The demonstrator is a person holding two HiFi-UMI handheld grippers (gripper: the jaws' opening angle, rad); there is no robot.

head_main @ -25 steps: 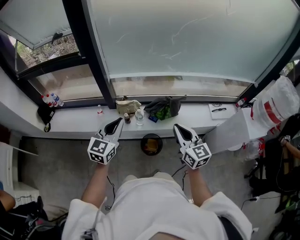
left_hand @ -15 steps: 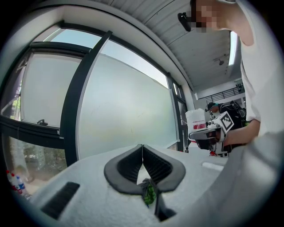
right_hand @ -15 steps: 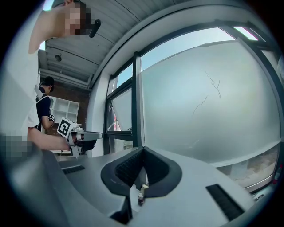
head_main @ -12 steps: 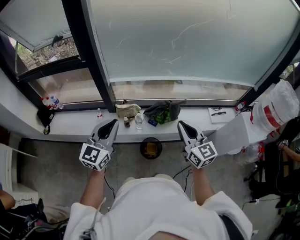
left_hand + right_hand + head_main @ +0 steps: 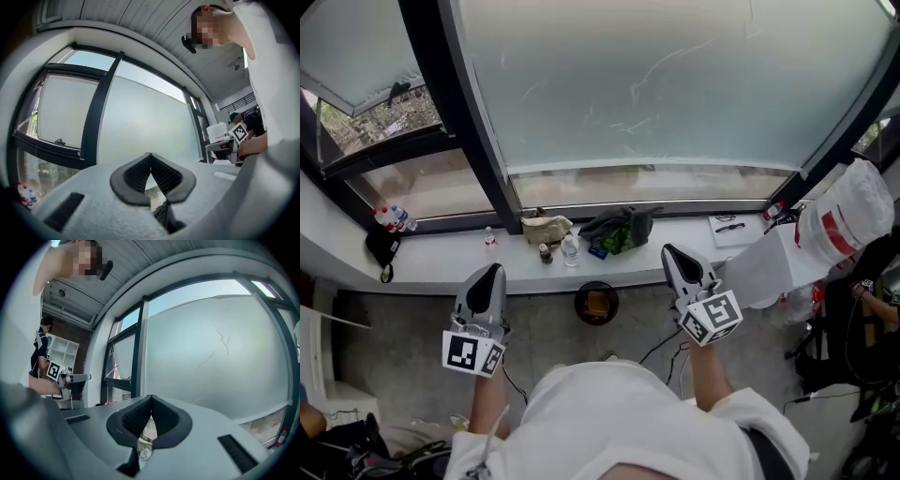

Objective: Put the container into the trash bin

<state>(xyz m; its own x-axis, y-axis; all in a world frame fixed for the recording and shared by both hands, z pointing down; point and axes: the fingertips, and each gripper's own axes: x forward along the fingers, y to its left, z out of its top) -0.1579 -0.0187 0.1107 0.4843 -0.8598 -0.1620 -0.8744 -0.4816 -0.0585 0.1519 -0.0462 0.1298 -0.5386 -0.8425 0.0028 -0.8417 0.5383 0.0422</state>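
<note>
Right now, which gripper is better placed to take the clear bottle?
Probably right: the right gripper is by the ledge, aimed at the bottle; the left gripper hangs back. Both are shut.

Left claw [image 5: 490,273] and right claw [image 5: 671,252] flank the bin [image 5: 596,303] under the sill [image 5: 441,256].

Soft daylight through the frosted window [image 5: 647,84]; gripper views bend strongly, dark at the rims.

Window: a large frosted pane [image 5: 656,84] is being lit by daylight and is being held in black frames [image 5: 455,103].
Sill [image 5: 431,262]: white, being run beneath the pane.
Floor [image 5: 389,328]: grey, being shaded.
Ceiling [image 5: 140,18]: slatted.
Shelving [image 5: 63,351]: white, being backed by a brick wall [image 5: 58,326].
</note>
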